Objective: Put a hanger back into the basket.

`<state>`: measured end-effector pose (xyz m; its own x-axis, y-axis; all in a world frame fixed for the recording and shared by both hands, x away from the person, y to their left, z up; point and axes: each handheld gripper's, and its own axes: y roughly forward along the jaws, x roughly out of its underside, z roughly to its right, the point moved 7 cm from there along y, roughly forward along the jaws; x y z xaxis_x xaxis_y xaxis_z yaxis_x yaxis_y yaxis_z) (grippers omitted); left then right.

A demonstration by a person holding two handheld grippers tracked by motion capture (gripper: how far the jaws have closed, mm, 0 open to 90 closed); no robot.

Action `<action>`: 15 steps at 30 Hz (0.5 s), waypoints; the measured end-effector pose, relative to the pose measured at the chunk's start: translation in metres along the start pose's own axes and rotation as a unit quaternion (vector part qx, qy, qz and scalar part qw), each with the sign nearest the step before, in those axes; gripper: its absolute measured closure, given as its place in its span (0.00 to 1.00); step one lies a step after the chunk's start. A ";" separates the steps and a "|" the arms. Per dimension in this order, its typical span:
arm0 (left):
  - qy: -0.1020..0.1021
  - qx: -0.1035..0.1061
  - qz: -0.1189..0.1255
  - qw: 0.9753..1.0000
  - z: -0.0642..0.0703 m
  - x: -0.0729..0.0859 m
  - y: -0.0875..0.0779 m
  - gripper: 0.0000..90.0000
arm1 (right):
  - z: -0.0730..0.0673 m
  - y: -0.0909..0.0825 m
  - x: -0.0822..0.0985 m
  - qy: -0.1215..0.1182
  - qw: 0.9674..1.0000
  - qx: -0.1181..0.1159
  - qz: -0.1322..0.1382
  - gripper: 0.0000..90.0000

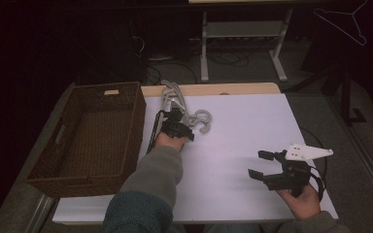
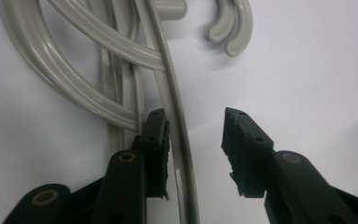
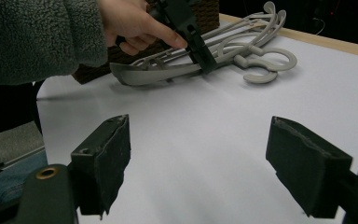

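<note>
At the far left sits a brown woven basket (image 1: 102, 131). Just right of it, the left gripper (image 2: 193, 135) is half open around one bar of the grey plastic hangers (image 2: 172, 93), not pinching yet. Next it should squeeze, I think. The right gripper (image 1: 262, 165) waits wide open, empty, near right.

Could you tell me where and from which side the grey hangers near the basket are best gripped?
Probably on a thin straight arm bar of the grey hangers, coming down from above. The bars lie flat on the white table and are slim enough to fit between the jaws; the left gripper already straddles one, one pad against it. The curved hooks look harder to pinch squarely.
</note>
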<state>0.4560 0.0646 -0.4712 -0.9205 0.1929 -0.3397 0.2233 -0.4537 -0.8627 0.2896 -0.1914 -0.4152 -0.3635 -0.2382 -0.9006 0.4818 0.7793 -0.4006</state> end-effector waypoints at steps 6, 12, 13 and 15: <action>0.004 -0.011 -0.003 1.000 -0.006 0.000 -0.001 0.87 | 0.001 0.000 0.000 -0.003 1.000 -0.001 0.000 0.23; 0.000 -0.006 -0.003 1.000 -0.007 0.000 -0.002 0.89 | 0.001 0.000 0.000 -0.002 1.000 0.000 0.000 0.23; -0.004 -0.003 0.000 1.000 -0.006 0.000 -0.002 0.89 | 0.001 0.000 0.000 -0.003 1.000 0.000 0.001 0.23; -0.004 -0.002 0.001 1.000 -0.006 0.000 -0.003 0.90 | 0.000 0.000 0.000 -0.001 1.000 0.000 0.001 0.23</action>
<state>0.4572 0.0713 -0.4714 -0.9227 0.1849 -0.3383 0.2261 -0.4513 -0.8632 0.2899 -0.1915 -0.4152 -0.3609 -0.2387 -0.9015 0.4815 0.7802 -0.3994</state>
